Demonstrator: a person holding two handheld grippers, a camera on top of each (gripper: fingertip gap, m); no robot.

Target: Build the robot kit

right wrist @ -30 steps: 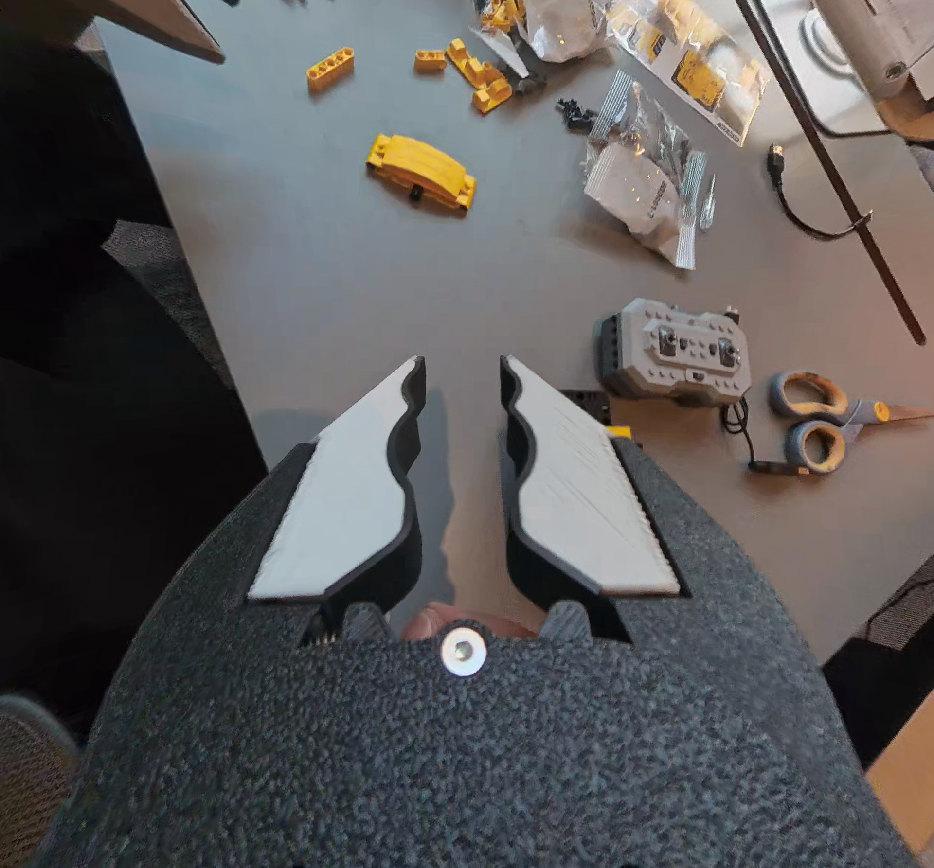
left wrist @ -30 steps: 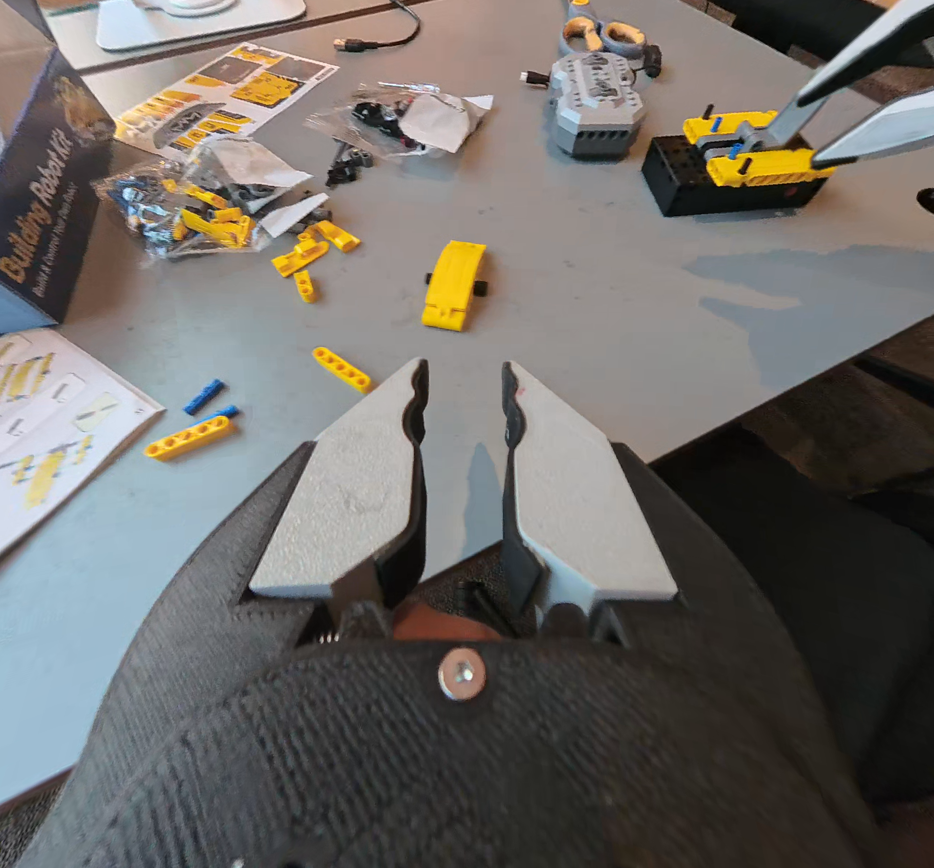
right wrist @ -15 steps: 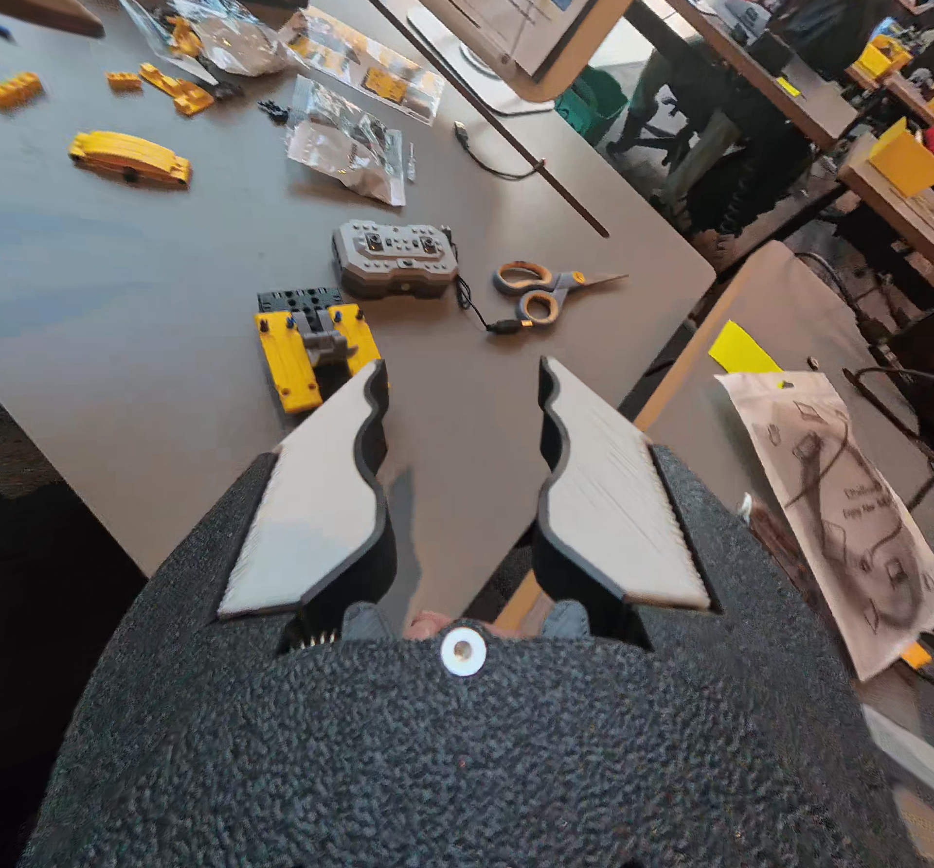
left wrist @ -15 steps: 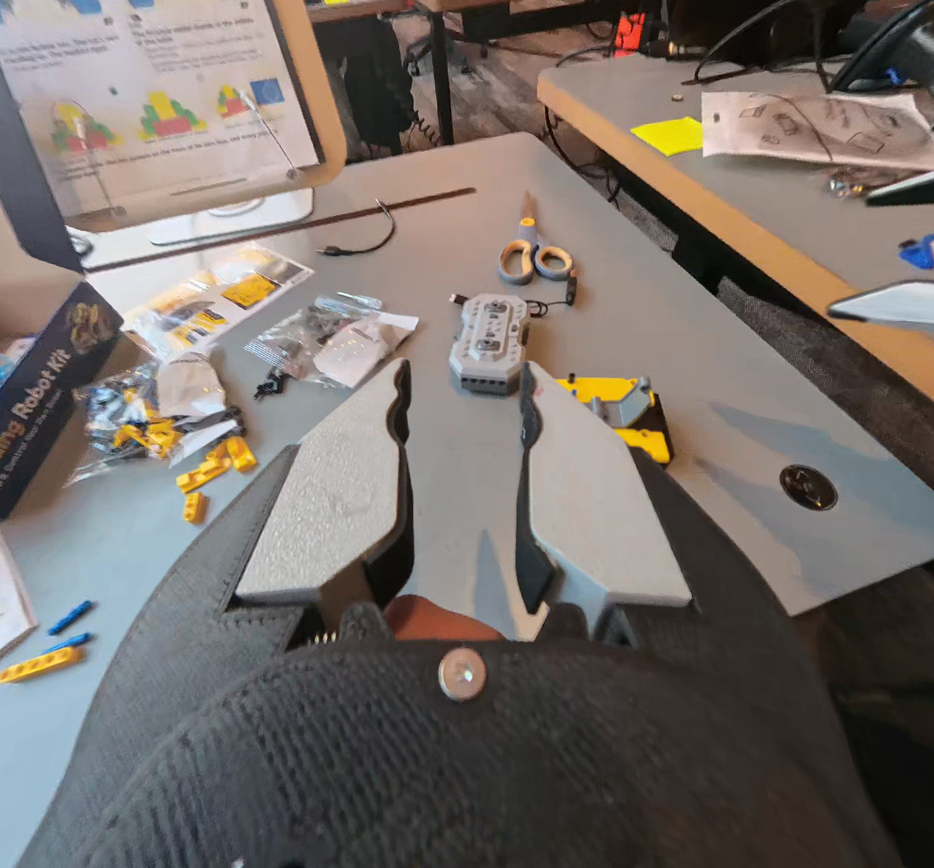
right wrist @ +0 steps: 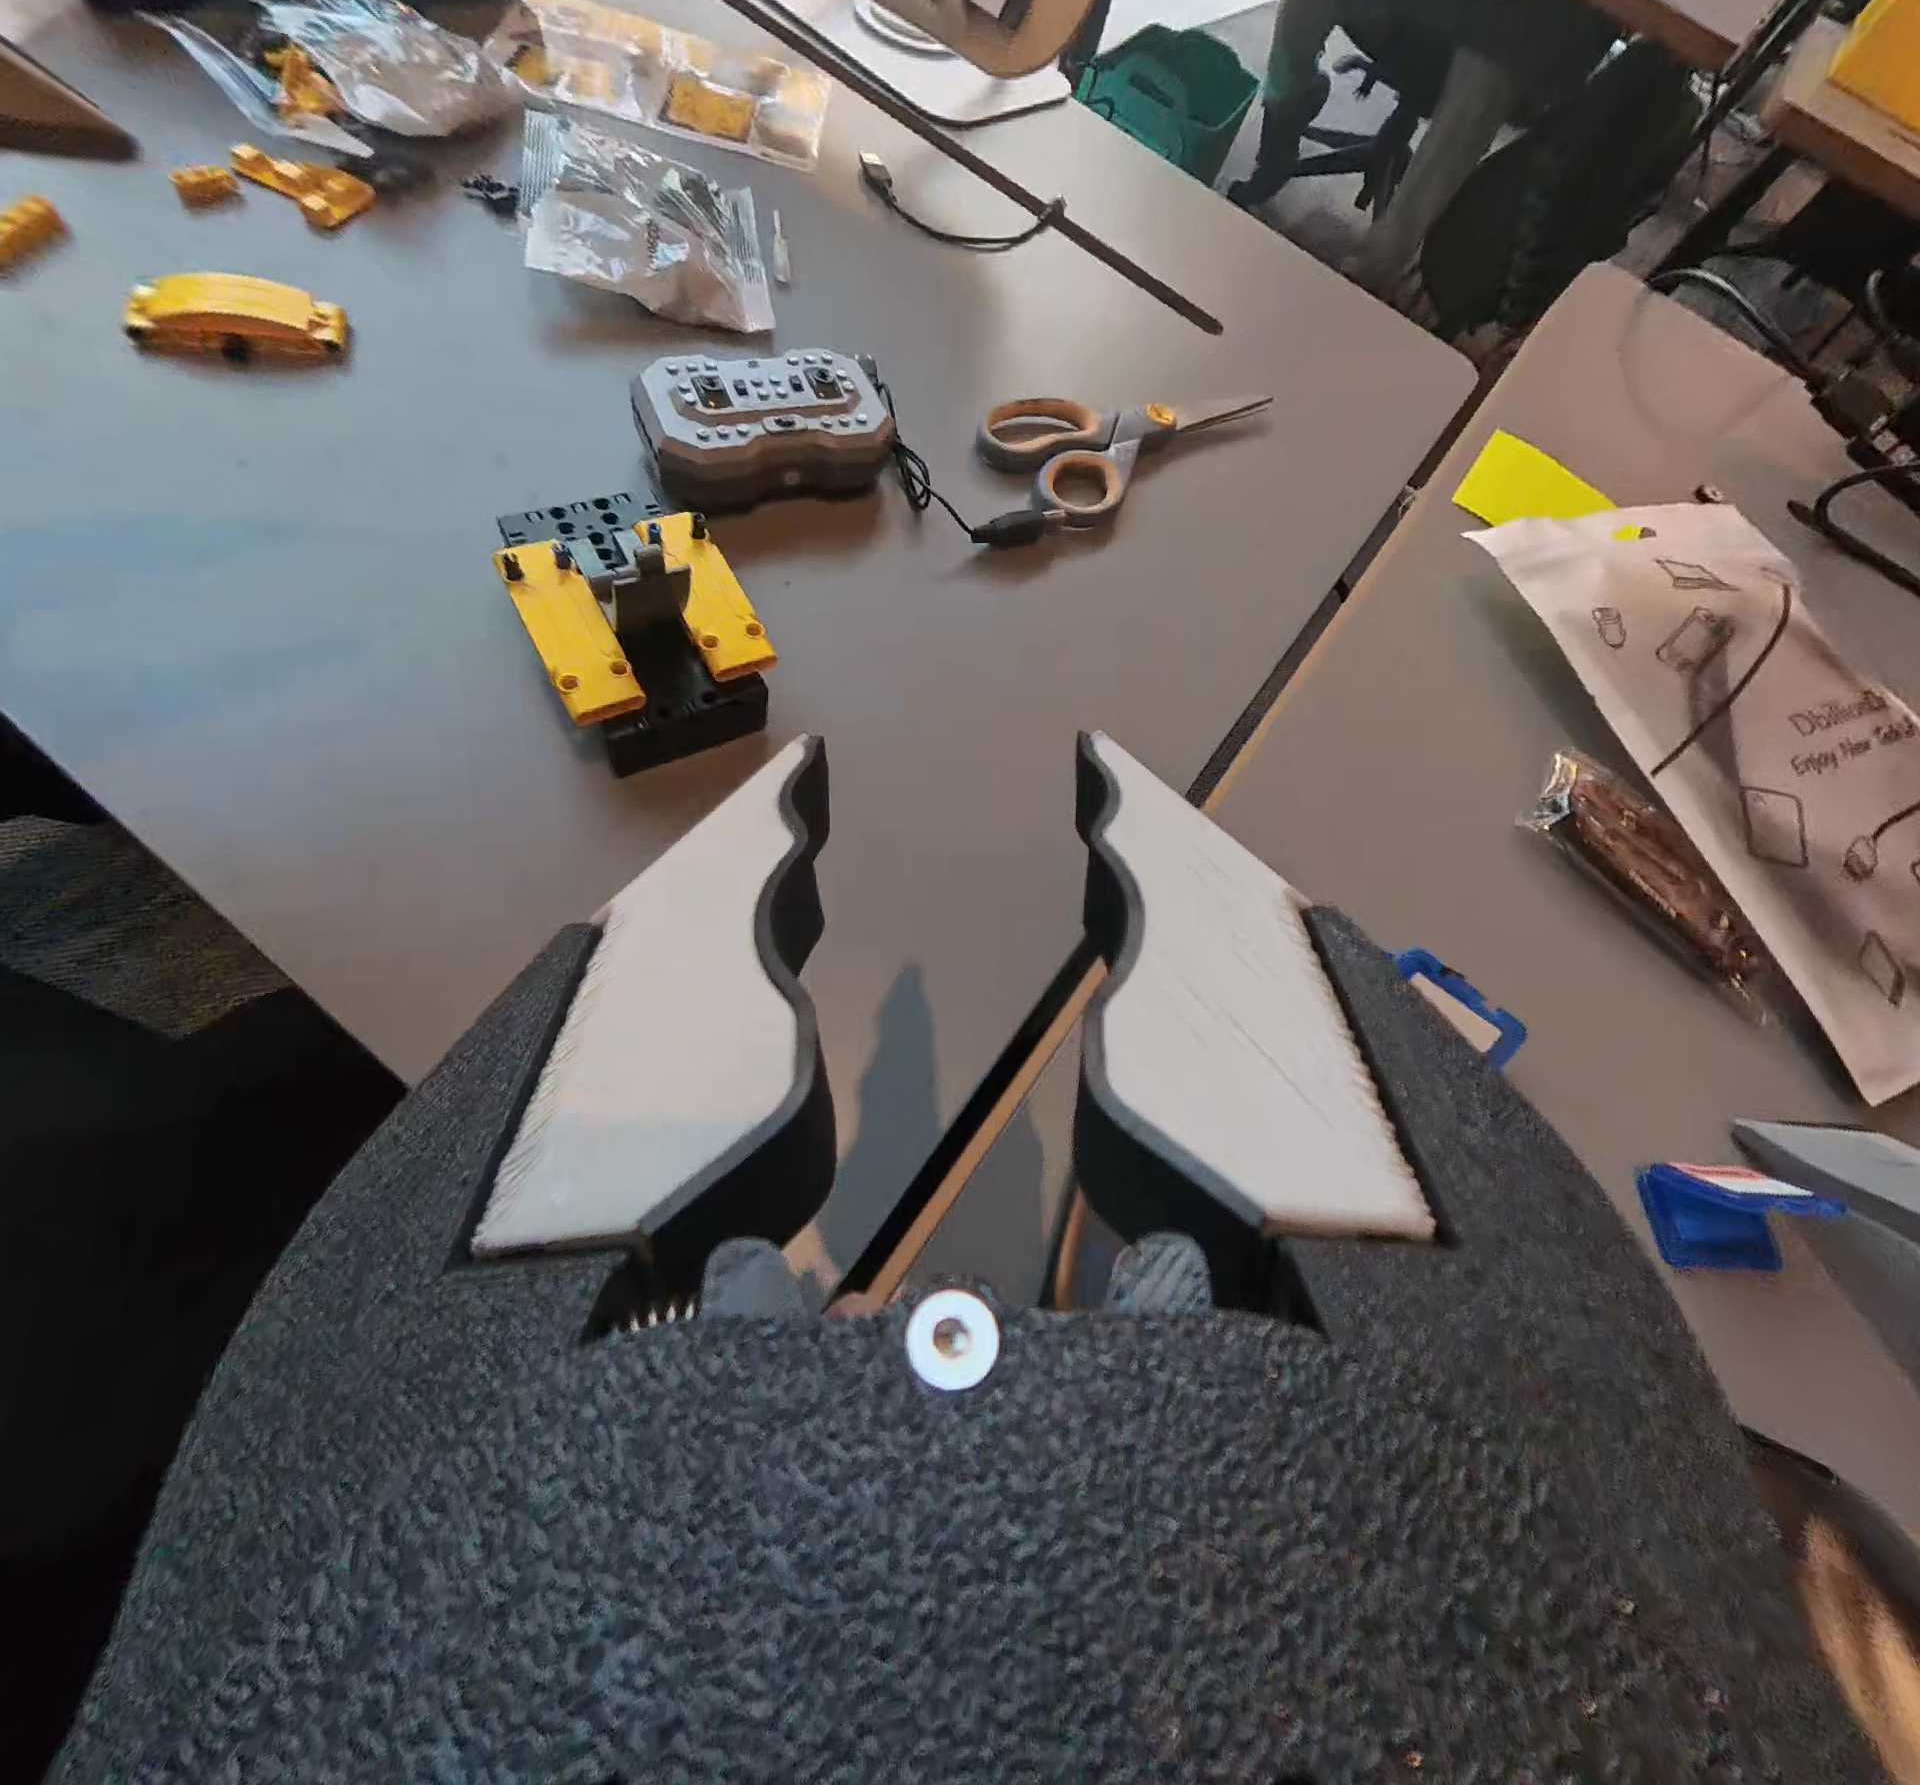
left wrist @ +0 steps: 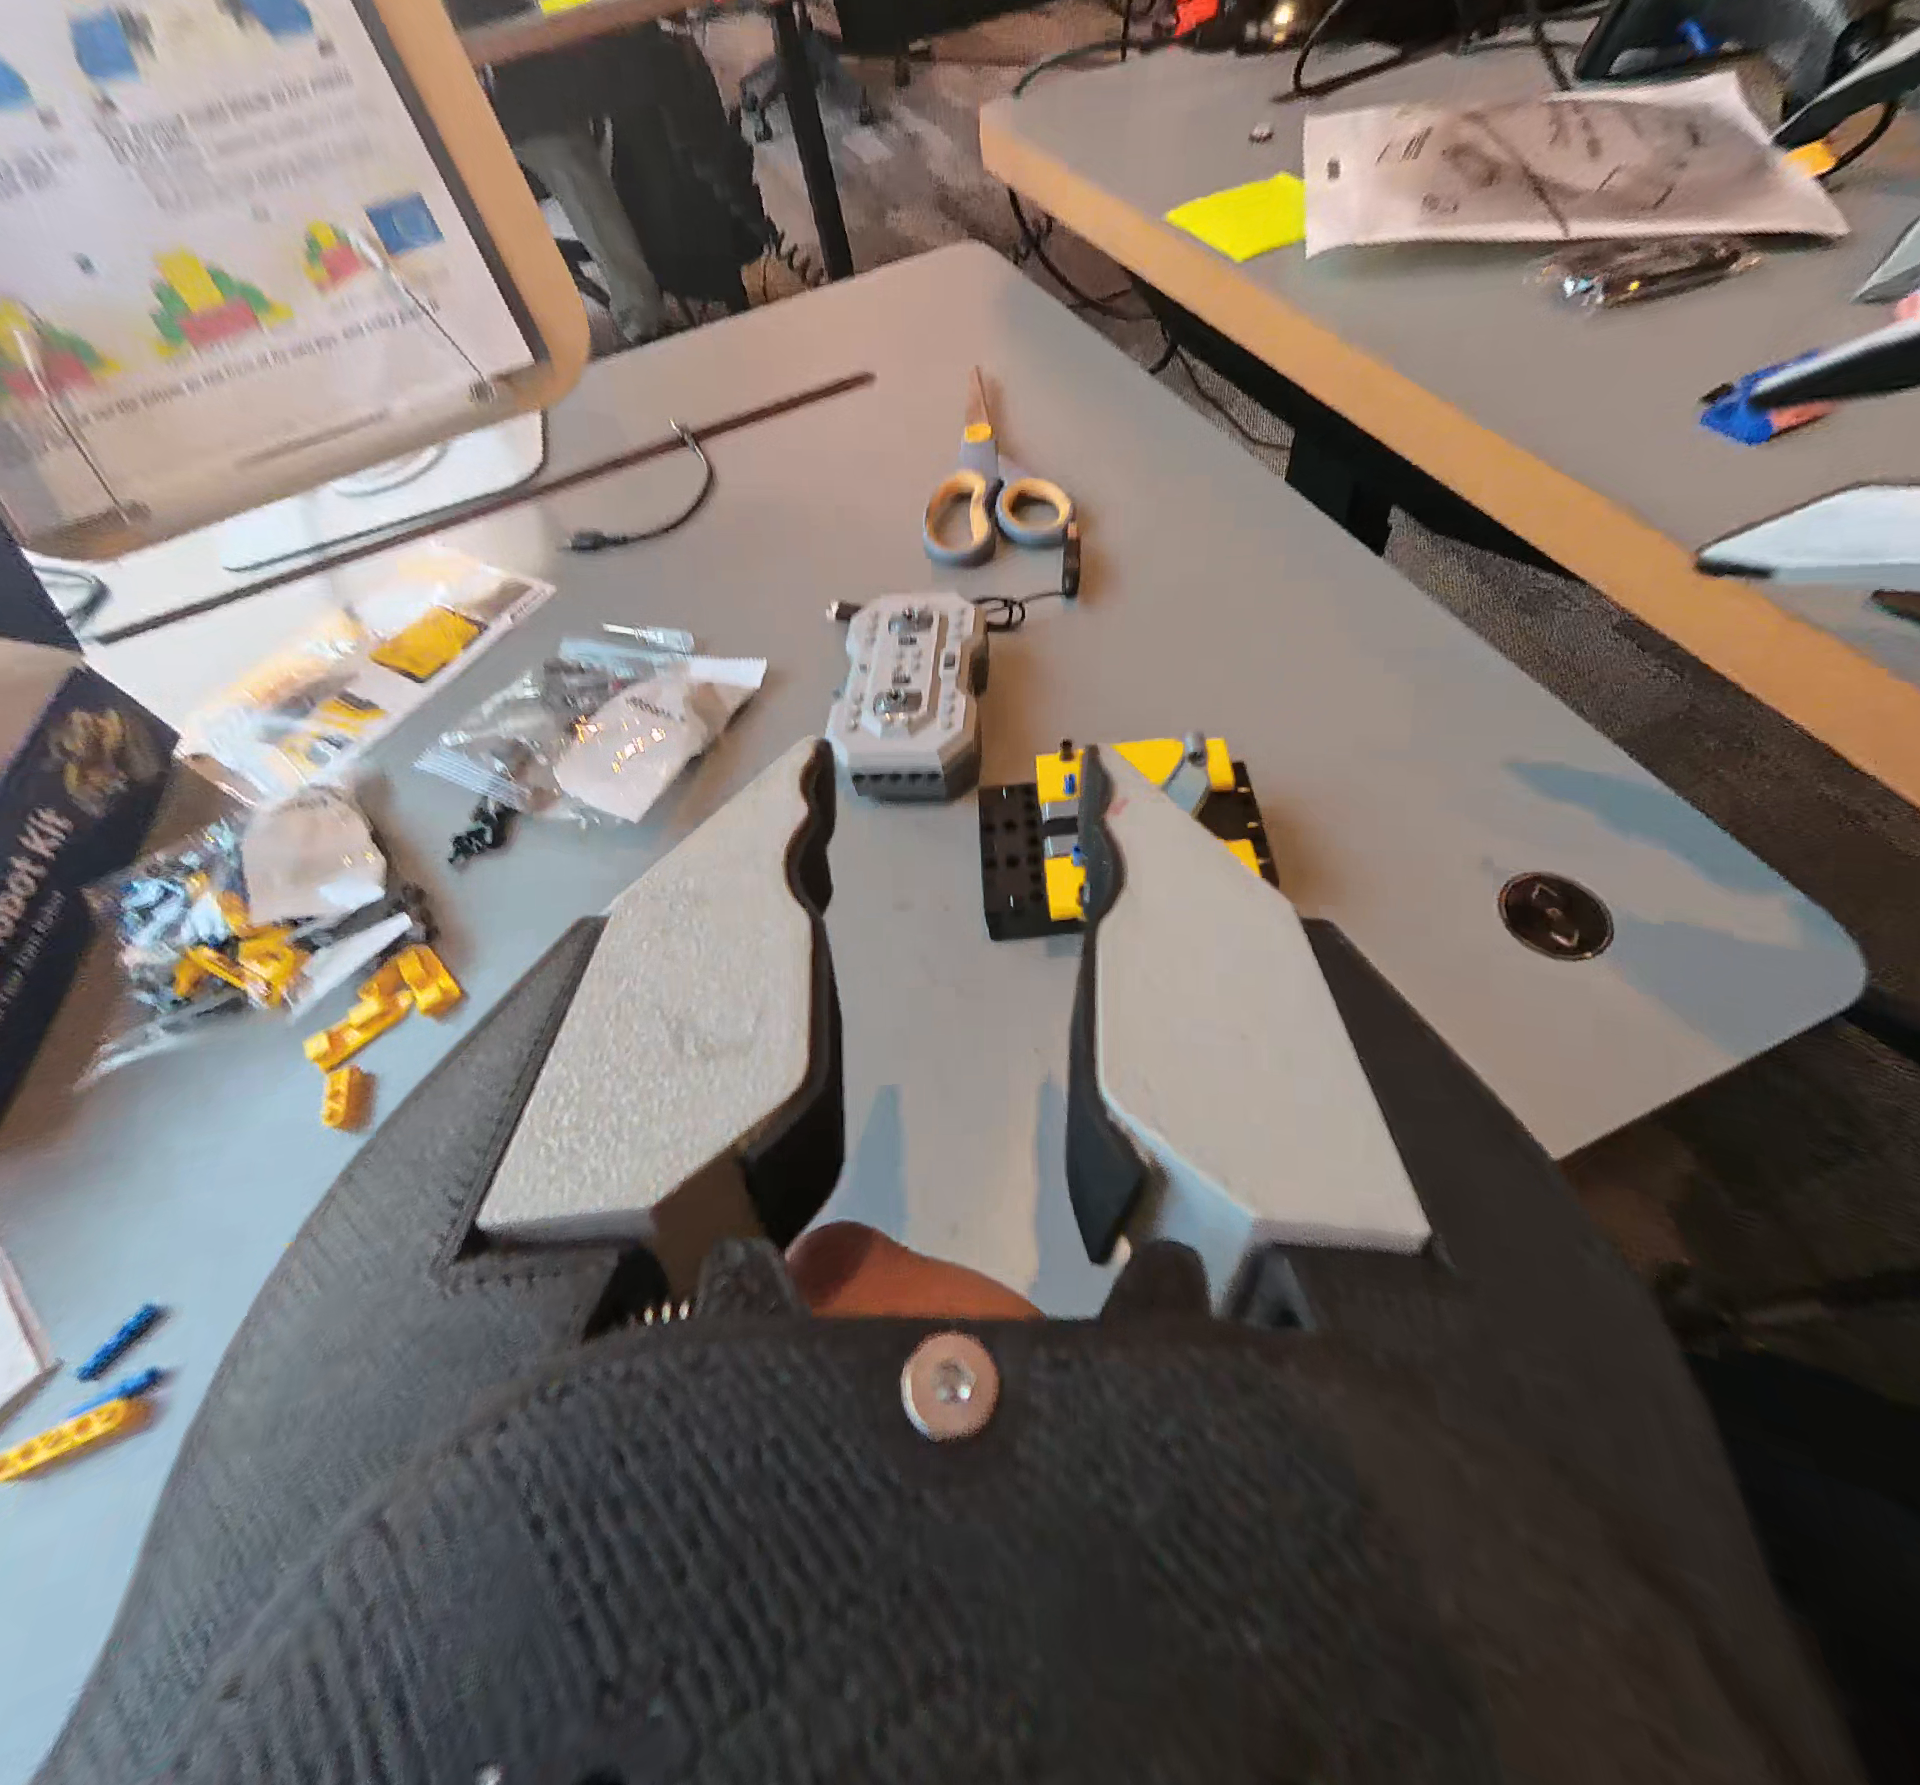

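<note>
A black-and-yellow brick assembly (right wrist: 644, 623) stands on the grey table (right wrist: 312, 696), next to a grey control box (right wrist: 764, 421). My right gripper (right wrist: 951, 769) is open and empty, above the gap between this table and the neighbouring one, just back from the assembly. My left gripper (left wrist: 956, 779) is open and empty above the table. Its right finger (left wrist: 1174, 956) hides part of the assembly (left wrist: 1023, 862), and the control box (left wrist: 909, 686) is just beyond its tips. A finger of the right gripper (left wrist: 1808, 540) shows at the right edge.
Scissors (right wrist: 1081, 452), plastic bags of parts (left wrist: 592, 727), loose yellow pieces (left wrist: 384, 997), a curved yellow panel (right wrist: 234, 322), a dark kit box (left wrist: 62, 831) and a screen on a stand (left wrist: 239, 156). The neighbouring table (right wrist: 1455, 800) holds a white pouch (right wrist: 1714, 727), a wrapper and a blue piece (right wrist: 1714, 1216).
The right gripper has drawn back from the assembly towards the table's corner and opened wider. The left gripper has swung right towards the assembly, tilted up and opened wider.
</note>
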